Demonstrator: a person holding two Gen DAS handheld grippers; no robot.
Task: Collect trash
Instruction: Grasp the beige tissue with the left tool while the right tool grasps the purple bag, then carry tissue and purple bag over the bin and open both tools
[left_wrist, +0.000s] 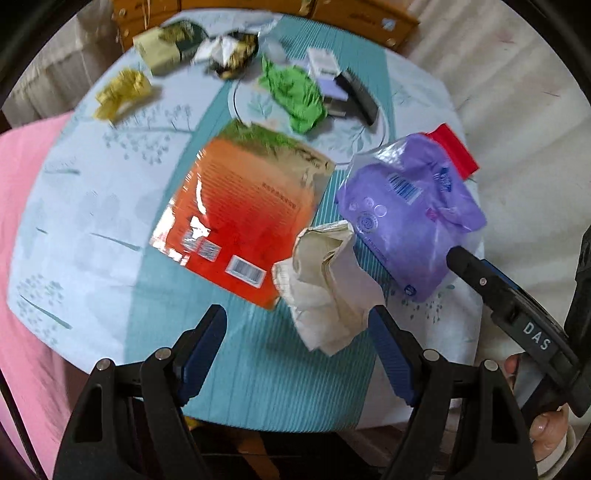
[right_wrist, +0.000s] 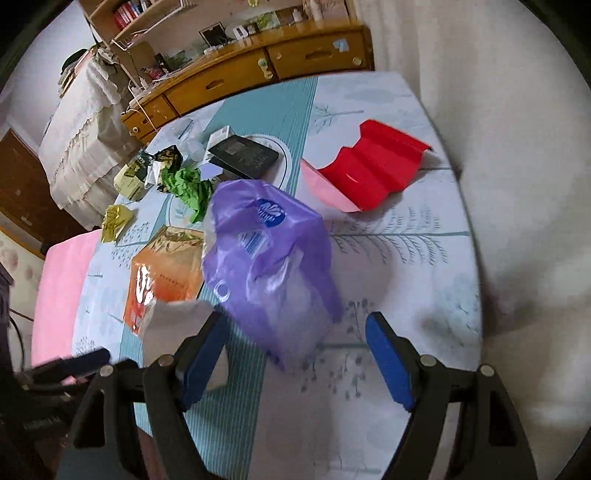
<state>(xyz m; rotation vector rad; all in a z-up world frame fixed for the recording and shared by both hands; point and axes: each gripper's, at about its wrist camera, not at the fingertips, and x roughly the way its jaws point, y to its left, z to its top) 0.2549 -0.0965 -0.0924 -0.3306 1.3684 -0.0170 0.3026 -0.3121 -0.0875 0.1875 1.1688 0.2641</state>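
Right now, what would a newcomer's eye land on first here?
Probably the shiny orange-red packet lying flat mid-table, with the crumpled purple plastic bag just to its right and a wad of white tissue between them at the near edge. Farther back, a bright green crumpled wrapper sits on the round plate, and a folded red paper lies to the far right.

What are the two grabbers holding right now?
Nothing. The left gripper is open above the crumpled white tissue, and the right gripper is open over the purple bag. No fingers pinch anything.
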